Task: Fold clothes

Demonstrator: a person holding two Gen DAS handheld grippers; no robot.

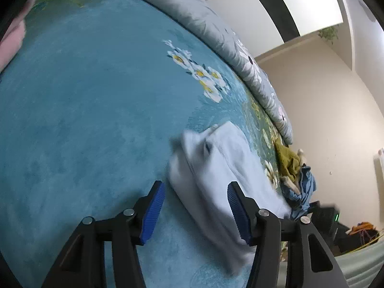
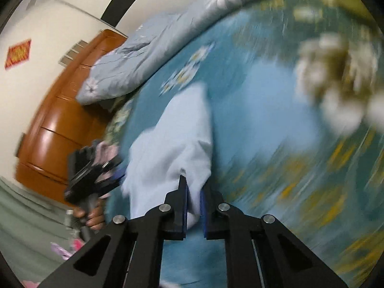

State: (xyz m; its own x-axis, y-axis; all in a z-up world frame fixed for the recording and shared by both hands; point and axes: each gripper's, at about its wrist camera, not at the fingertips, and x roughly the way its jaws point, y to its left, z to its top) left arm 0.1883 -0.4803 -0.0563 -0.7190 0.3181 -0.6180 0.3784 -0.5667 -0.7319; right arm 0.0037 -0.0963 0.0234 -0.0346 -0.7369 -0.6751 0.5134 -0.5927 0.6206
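Note:
A white garment (image 1: 216,168) lies bunched on the teal floral bedspread (image 1: 84,108). My left gripper (image 1: 195,189) is open just above its near edge, with one blue pad on each side of the cloth. In the right wrist view, which is motion-blurred, my right gripper (image 2: 193,192) is shut on an edge of the white garment (image 2: 177,132). The left gripper (image 2: 96,175), held by a hand, shows there at the garment's left side.
A grey floral duvet (image 1: 216,28) lies along the bed's far side. A pile of olive and blue clothes (image 1: 297,175) sits at the bed's edge. A pink cloth (image 1: 12,40) is at the far left. A wooden cabinet (image 2: 60,120) stands beside the bed.

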